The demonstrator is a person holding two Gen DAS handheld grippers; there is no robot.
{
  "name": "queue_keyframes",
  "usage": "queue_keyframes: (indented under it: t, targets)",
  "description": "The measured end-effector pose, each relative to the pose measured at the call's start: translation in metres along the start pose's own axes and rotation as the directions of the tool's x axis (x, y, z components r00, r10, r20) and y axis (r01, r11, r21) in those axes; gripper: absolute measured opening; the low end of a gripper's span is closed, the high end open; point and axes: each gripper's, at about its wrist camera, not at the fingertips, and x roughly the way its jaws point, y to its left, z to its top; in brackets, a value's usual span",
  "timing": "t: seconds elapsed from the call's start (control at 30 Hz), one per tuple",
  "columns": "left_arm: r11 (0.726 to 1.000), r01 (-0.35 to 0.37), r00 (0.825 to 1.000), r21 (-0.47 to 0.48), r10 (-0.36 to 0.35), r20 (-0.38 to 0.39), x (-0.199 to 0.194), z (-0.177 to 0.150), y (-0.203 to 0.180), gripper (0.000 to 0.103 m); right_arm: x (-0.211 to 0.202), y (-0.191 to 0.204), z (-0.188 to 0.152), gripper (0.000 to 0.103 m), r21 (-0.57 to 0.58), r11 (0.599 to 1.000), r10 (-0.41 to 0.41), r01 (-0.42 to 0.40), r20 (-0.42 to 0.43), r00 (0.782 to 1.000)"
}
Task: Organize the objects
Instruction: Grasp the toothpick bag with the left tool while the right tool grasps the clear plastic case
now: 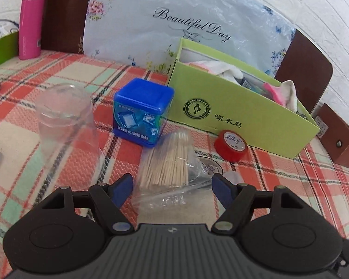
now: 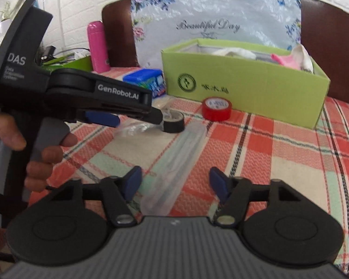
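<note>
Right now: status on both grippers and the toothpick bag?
Left gripper open, toothpick bag between its fingers, ungripped. Right gripper open over clear tube. Blue box just behind bag.

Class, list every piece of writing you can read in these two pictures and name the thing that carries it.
"Beautiful Day": floral bag.
"啄木鸟": green box; its round seal is too small.
"DAS", "GenRobot.AI": left gripper.
Blue box, red tape: labels unreadable.
</note>
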Motion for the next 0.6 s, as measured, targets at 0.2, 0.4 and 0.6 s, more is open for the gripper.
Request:
queue_keyframes:
  t: [0.2,0.4,0.6]
  targets:
    - [0.992,0.016,0.998,0.124,-0.009,-0.054,0.000,-0.004,-0.014,0.031,-0.009,-0.032,-0.005,0.027,0.046,0.997,-0.070,0.069,0.002,0.998]
    - [0.977,0.109,0.988,0.185,-0.085,-0.132,-0.019,-0.022,-0.017,0.007,-0.033,-0.074,-0.016,0.027,0.112,0.980,-0.167,0.167,-0.007,0.986]
    - [0.974,0.137,0.984,0.182,-0.113,-0.135,-0.048,-0.043,-0.017,0.019,-0.051,-0.102,-0.025,0.027,0.176,0.961,-0.215,0.214,-0.013,0.977]
